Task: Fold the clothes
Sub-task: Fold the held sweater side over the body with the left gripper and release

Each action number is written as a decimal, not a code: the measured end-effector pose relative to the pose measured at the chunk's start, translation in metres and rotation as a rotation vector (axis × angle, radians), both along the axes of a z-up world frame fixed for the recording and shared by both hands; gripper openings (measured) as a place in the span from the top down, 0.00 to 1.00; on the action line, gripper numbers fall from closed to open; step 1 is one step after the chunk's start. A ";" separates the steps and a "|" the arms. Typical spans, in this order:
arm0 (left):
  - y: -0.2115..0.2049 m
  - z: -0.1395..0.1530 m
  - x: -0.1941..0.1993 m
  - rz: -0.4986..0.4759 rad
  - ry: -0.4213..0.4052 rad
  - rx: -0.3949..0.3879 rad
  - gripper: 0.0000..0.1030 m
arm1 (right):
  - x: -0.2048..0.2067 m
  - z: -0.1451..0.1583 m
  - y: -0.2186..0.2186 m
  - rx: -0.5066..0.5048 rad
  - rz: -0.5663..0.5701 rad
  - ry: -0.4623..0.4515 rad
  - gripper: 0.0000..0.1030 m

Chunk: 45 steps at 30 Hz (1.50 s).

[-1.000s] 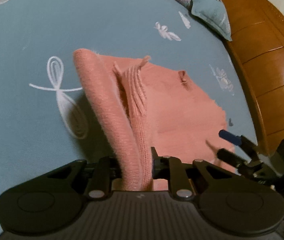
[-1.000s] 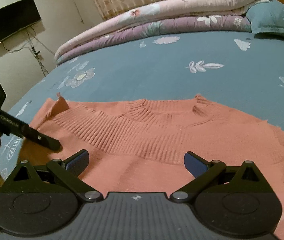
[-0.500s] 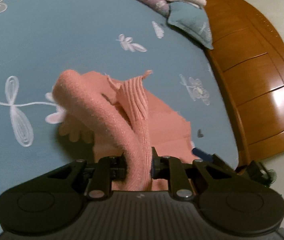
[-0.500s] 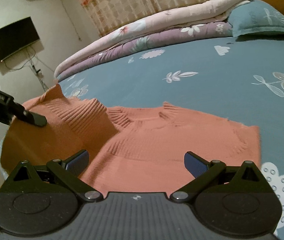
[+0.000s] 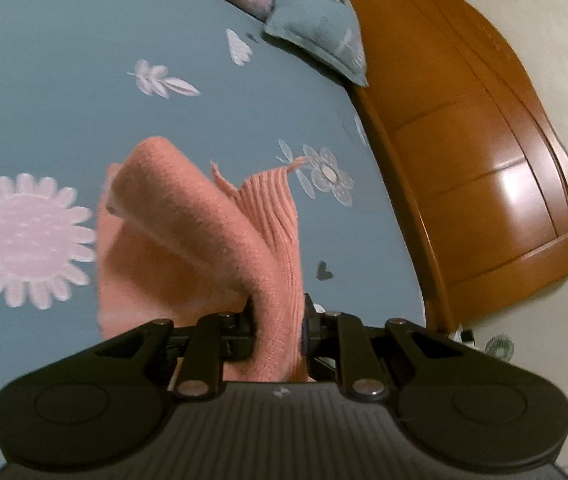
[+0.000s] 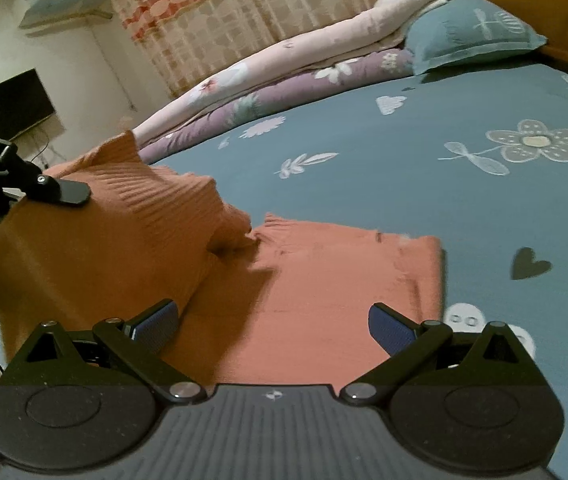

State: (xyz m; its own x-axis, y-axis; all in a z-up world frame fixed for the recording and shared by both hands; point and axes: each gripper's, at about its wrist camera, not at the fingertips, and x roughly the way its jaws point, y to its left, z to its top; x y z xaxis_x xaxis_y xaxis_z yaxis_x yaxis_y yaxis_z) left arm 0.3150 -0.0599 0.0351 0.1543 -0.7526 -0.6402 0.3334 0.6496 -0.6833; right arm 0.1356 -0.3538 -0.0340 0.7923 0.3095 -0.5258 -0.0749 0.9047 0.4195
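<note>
Lying across the blue floral bedsheet (image 6: 404,168), the salmon knit sweater (image 6: 324,280) has its right half flat, long axis running left-right across the right wrist view, ribbed collar (image 6: 272,224) on the far edge. Its left half is lifted clear of the bed, hanging from the left gripper (image 5: 276,320), which is clamped on a bunched fold. Right gripper (image 6: 272,320) hovers over the flat half, fingers spread wide, gripping nothing. Judgement: left is the working side; the fold should carry the raised half rightward over the flat half.
</note>
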 end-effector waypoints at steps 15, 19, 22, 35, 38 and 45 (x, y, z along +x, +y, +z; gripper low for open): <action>-0.072 -0.025 0.012 -0.088 0.032 -0.003 0.84 | -0.035 -0.008 -0.043 -0.007 -0.150 0.033 0.00; -0.094 -0.034 0.015 -0.115 0.043 0.023 0.84 | -0.037 -0.008 -0.049 -0.010 -0.167 0.028 0.00; -0.109 -0.047 0.018 -0.128 0.069 0.051 0.84 | -0.039 -0.007 -0.052 -0.018 -0.173 0.027 0.00; -0.142 -0.071 0.022 -0.164 0.132 0.122 0.82 | -0.039 0.003 -0.041 -0.034 -0.034 0.092 0.00; -0.144 -0.073 0.022 -0.165 0.134 0.128 0.82 | -0.037 0.006 -0.031 -0.074 -0.009 0.096 0.00; -0.153 -0.076 0.025 -0.170 0.140 0.112 0.76 | -0.040 0.007 -0.026 -0.084 -0.006 0.102 0.00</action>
State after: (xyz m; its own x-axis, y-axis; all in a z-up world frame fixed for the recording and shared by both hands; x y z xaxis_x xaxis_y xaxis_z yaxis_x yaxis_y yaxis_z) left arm 0.3399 -0.2125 -0.0408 -0.0649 -0.6836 -0.7270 0.3510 0.6663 -0.6579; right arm 0.0957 -0.3799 -0.0273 0.7351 0.2565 -0.6275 -0.0302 0.9371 0.3476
